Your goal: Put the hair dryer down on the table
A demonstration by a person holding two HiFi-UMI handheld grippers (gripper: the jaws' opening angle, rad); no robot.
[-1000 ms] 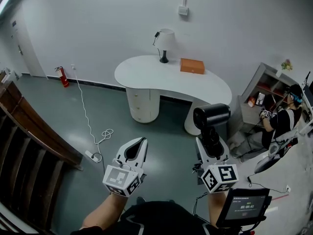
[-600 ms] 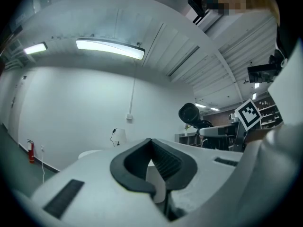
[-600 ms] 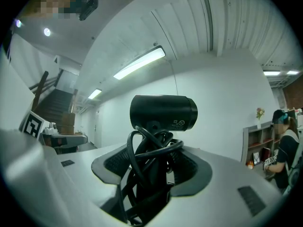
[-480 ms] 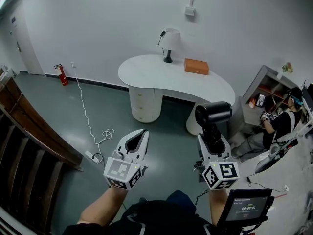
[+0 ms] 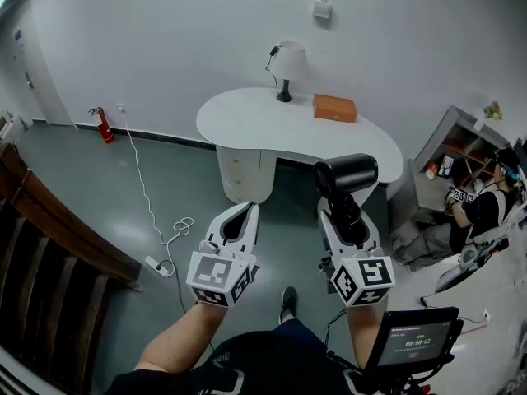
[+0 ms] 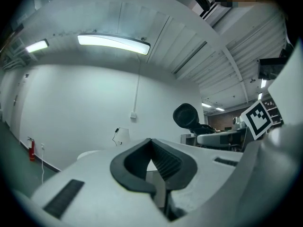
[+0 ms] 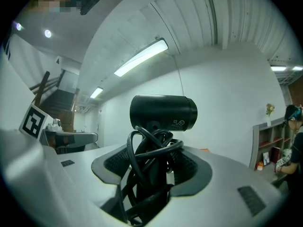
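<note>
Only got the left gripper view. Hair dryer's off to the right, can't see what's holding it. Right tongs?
Observer: Yes. Right gripper view: the right tongs are shut on the hair dryer handle, with its cord bunched between the jaws.
Operator: Over the table?
Observer: No. Head view: the white curved table is ahead, and the person's shoe is on the floor short of it.
Operator: Anything on it besides the lamp?
Observer: An orange box, right of the lamp, toward the table's back edge.
</note>
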